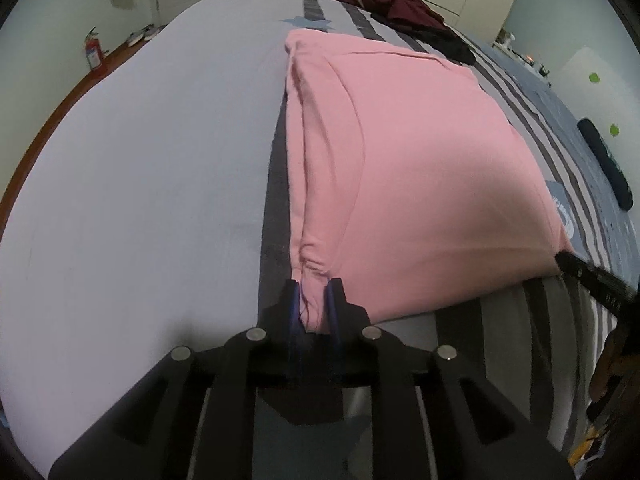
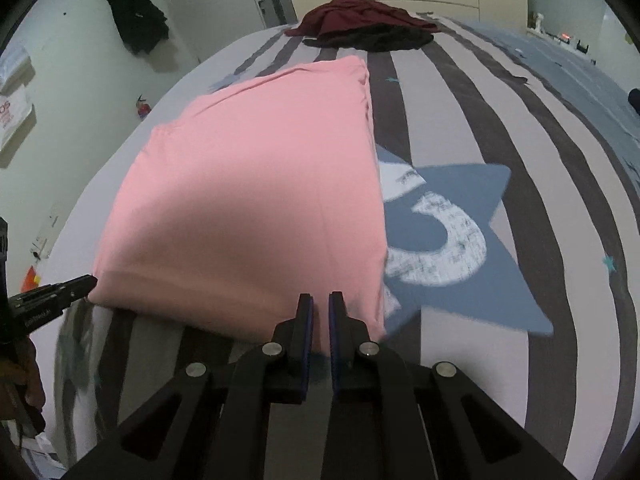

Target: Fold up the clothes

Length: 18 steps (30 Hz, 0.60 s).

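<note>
A: Two claws, both pinching. Left claw [image 1: 312, 300] is clamped on the near left corner of the pink shirt [image 1: 420, 152]; cloth is seen bunched between the blue pads [image 1: 330, 304].

B: Right claw [image 2: 319, 312]?

A: Nearly pressed together, with the shirt's near edge caught in the narrow gap. Its tip is also seen at the shirt's near right corner from the left camera.

B: Why are both corners held?

A: Judged as keeping the near hem taut and square, so it can be carried over in one fold.

B: Shirt location?

A: Laid on the striped bed [image 2: 500, 128], sides already folded in, long axis running away from the claws. A blue star print [image 2: 460, 240] is partly covered by its right edge.

B: Other clothes?

A: A maroon pile [image 2: 360, 20] is left at the far end, well apart, presumably waiting. A dark roll [image 1: 606, 160] is seen far right.
</note>
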{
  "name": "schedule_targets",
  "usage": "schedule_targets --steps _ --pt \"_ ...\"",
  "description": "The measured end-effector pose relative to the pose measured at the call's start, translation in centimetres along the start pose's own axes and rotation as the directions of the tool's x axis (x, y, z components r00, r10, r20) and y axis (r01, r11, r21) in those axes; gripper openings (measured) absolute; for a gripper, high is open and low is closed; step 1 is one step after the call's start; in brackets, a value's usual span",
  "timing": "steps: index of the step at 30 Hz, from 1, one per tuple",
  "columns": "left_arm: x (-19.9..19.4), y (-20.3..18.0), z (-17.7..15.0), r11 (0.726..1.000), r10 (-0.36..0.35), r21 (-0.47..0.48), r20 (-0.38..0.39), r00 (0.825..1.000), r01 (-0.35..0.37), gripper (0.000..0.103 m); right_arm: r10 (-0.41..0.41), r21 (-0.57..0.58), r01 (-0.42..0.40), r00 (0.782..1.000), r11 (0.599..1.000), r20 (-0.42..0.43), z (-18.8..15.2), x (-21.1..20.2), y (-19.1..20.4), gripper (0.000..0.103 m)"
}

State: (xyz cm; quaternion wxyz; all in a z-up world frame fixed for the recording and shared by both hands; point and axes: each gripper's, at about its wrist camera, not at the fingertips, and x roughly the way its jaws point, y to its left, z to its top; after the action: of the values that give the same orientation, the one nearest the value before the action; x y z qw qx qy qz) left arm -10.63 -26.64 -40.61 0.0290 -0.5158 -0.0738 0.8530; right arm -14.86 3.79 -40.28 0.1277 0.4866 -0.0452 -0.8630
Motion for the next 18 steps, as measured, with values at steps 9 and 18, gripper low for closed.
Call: schedule_targets --steps 9,18 --pt "-2.8 -3.4 2.6 0.998 -0.061 0.033 0.104 0.993 0.058 0.012 0.022 -0.035 -0.022 1.000 0.999 0.008 1.2 -2.1 1.6 0.010" --pt "1.3 -8.8 3.0 0.970 -0.243 0.037 0.086 0.966 0.240 0.012 0.194 -0.084 -0.190 0.980 0.978 0.036 3.3 1.0 6.2 0.010"
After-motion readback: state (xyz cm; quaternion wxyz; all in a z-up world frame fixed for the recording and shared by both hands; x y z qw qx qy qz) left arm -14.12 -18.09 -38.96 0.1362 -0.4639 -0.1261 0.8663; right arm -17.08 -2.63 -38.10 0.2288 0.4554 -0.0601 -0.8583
